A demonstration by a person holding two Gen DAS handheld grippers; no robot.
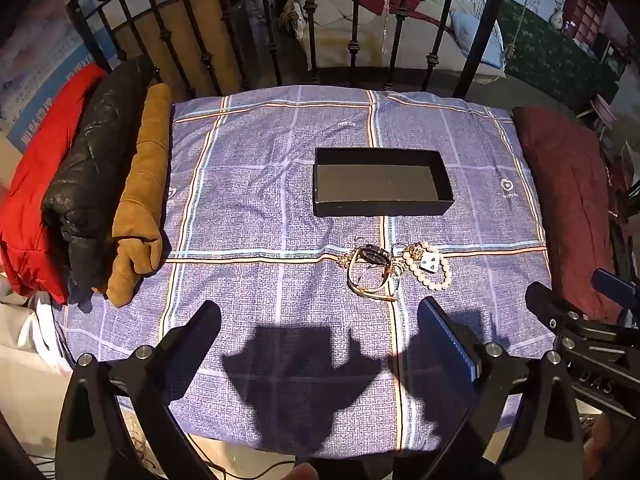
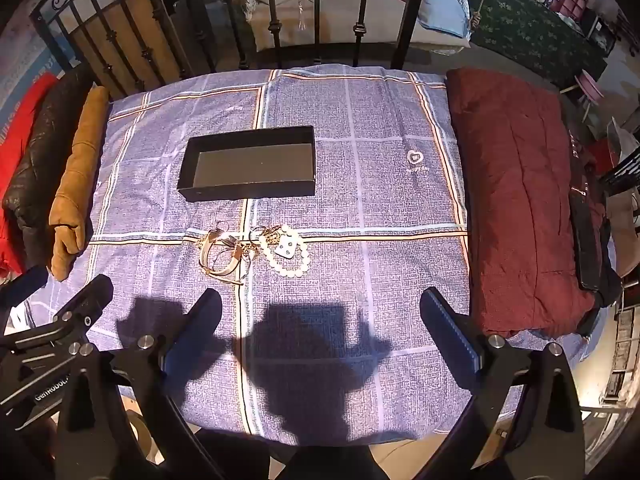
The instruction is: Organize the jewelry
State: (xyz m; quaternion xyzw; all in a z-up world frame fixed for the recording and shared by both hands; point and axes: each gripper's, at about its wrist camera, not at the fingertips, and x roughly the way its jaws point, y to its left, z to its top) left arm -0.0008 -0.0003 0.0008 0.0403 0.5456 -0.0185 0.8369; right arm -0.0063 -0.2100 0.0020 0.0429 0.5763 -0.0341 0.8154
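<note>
An open, empty black box (image 1: 382, 182) (image 2: 250, 164) lies on the blue checked cloth (image 1: 256, 216) (image 2: 380, 184). In front of it sits a small heap of jewelry: a white pearl bracelet (image 1: 434, 270) (image 2: 294, 262) with a white square charm, and gold bangles and chains with a dark piece (image 1: 370, 270) (image 2: 222, 254). My left gripper (image 1: 320, 332) is open and empty, hovering near the cloth's front edge, short of the heap. My right gripper (image 2: 320, 320) is open and empty, also short of the heap. The right gripper shows at the right edge of the left wrist view (image 1: 568, 316).
Folded red, black and tan jackets (image 1: 92, 184) (image 2: 60, 168) lie along the cloth's left side. A dark red quilted garment (image 1: 572, 200) (image 2: 520, 200) lies along the right. A black iron railing (image 1: 312, 20) (image 2: 276, 20) stands behind the table.
</note>
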